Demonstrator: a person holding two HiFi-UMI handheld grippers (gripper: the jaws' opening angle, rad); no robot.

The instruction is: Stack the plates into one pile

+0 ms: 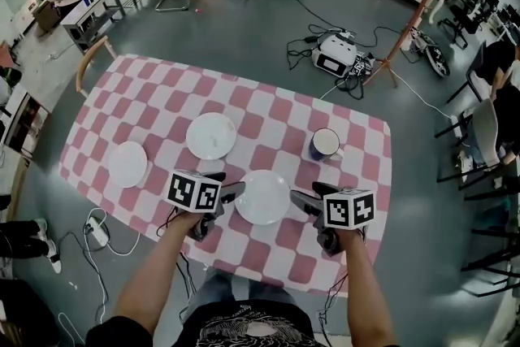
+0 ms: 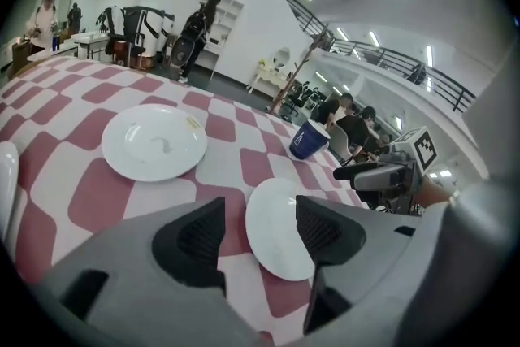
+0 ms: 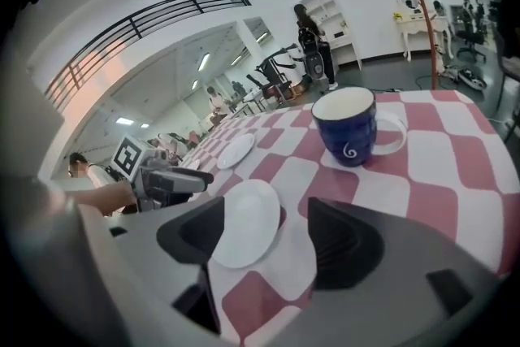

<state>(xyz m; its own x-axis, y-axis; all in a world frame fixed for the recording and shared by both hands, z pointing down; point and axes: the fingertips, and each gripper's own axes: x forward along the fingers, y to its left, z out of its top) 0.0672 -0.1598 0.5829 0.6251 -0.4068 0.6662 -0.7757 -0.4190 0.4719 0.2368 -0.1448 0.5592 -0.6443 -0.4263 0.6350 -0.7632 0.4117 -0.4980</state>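
Observation:
Three white plates lie apart on the pink-and-white checked table (image 1: 284,114): one at the left (image 1: 127,164), one in the middle (image 1: 211,136), one near the front edge (image 1: 262,197). My left gripper (image 1: 227,187) is just left of the front plate and my right gripper (image 1: 307,197) just right of it, both a little above the cloth. In the left gripper view the jaws (image 2: 260,236) stand open and empty, with the front plate (image 2: 280,236) beyond them. The right gripper (image 3: 272,244) is also open and empty, with that plate (image 3: 248,222) ahead to its left.
A blue mug (image 1: 324,145) with a white inside stands right of the plates, behind my right gripper. A wooden chair (image 1: 89,61) is at the table's far left corner. Cables and a box (image 1: 337,57) lie on the floor beyond the table; a power strip (image 1: 97,232) lies at the near left.

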